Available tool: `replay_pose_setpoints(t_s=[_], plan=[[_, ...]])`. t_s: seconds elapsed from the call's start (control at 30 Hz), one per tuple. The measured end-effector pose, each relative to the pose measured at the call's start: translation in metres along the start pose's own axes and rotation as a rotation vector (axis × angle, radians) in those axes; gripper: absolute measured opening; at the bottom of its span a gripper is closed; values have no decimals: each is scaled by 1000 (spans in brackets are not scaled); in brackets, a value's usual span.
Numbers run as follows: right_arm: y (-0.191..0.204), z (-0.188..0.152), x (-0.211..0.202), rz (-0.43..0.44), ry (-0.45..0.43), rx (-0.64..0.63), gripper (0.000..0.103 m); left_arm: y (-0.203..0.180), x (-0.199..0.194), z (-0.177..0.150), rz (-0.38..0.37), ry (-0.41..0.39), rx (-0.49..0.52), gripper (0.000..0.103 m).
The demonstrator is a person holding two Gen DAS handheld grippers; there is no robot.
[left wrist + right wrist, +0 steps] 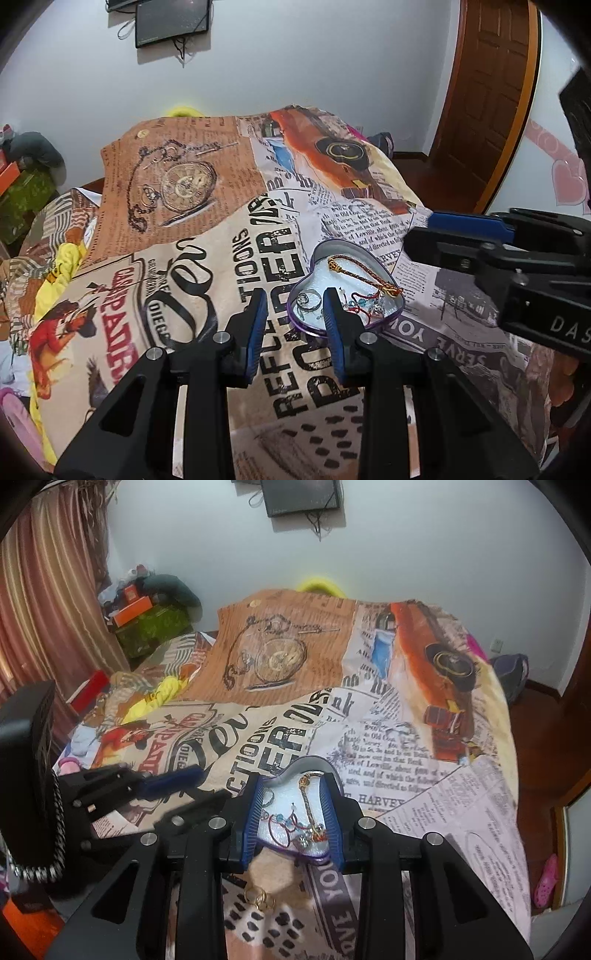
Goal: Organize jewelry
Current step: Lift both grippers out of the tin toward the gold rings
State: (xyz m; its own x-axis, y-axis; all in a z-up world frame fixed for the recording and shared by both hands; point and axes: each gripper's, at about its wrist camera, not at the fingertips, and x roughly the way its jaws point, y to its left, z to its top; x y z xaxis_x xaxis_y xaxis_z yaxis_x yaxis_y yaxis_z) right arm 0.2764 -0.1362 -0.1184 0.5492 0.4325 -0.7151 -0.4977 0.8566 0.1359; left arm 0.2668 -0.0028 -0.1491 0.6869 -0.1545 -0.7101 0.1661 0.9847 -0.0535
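Right wrist view shows the heart-shaped tin (295, 775) of bracelets (310, 805) and rings on the printed bedspread (424, 775), framed by the wide-open, empty right gripper (293, 812), gold earrings (260, 897) lying nearer, and the left gripper (295, 325), also open and empty, just left.

A bed covered by a newspaper-print blanket (207, 258) carries everything. A heart-shaped tin (384, 258) rests on it toward 3 o'clock of the left wrist view's centre. In the right wrist view, small gold rings (260, 897) lie directly on the blanket, at 6 o'clock from the tin.
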Motion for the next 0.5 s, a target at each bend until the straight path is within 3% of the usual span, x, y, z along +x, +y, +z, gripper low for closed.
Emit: replay_pose_setpoints(t_s=[0.5], plan=[[9,-32,-33,-50,-3,-26,29,-3,-41,-20,14,-11,-14,36]])
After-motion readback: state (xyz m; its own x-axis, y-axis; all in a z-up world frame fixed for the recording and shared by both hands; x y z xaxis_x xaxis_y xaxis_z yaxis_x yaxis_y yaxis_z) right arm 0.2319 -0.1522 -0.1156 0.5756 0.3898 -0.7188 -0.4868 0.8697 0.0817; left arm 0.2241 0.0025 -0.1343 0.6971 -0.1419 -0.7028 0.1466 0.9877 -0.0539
